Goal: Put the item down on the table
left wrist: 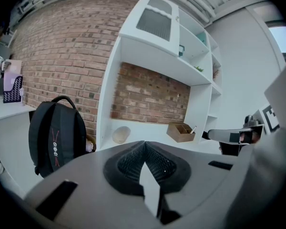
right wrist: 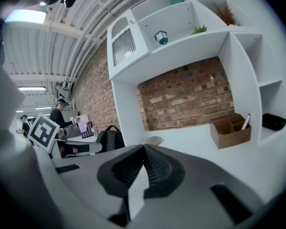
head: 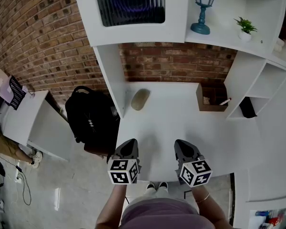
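The left tongs [head: 129, 146] and the right tongs [head: 181, 146] hang side by side over the near edge of the white surface [head: 171, 123], each pinched fully together with nothing between, and a black backpack [head: 91, 120] stands beside the surface, off the left tongs' outer side. Ahead of the left tongs, well apart from them, the tan rounded item [head: 139, 99] lies on the surface near the upright shelf panel [head: 112, 78]. Farther ahead of the right tongs, an open cardboard box [head: 211, 99] sits against the brick wall [head: 176, 63].
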A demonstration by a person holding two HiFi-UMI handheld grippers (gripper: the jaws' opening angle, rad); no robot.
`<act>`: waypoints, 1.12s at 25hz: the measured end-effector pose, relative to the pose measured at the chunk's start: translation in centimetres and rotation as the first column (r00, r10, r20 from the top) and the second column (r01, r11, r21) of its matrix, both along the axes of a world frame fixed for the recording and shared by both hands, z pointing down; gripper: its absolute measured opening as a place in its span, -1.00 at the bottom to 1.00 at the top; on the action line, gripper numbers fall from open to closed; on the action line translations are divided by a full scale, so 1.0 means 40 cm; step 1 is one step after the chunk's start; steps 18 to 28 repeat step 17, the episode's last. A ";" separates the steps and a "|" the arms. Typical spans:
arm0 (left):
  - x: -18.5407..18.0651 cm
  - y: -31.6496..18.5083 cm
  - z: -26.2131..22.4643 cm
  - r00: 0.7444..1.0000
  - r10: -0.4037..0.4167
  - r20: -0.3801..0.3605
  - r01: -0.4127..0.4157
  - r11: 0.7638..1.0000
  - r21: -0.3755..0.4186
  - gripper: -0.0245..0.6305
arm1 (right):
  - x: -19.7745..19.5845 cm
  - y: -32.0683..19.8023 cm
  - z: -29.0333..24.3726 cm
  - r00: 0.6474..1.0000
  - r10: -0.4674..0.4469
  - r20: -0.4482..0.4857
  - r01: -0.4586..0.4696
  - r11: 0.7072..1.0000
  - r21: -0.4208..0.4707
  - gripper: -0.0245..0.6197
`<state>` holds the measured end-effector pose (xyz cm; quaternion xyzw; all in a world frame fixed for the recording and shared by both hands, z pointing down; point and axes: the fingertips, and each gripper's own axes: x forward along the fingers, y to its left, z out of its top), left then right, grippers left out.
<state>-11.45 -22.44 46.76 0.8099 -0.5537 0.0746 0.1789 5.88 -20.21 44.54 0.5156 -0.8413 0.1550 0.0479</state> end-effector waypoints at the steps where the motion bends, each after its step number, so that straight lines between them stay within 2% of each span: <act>1: 0.002 -0.002 -0.002 1.000 0.000 -0.001 0.000 1.000 0.002 -0.93 | 0.001 -0.001 -0.001 1.000 0.001 0.000 -0.001 1.000 0.001 -0.94; 28: 0.016 -0.018 0.004 1.000 0.009 -0.010 -0.009 1.000 -0.008 -0.93 | 0.011 -0.011 0.011 1.000 0.002 -0.002 -0.002 1.000 -0.014 -0.94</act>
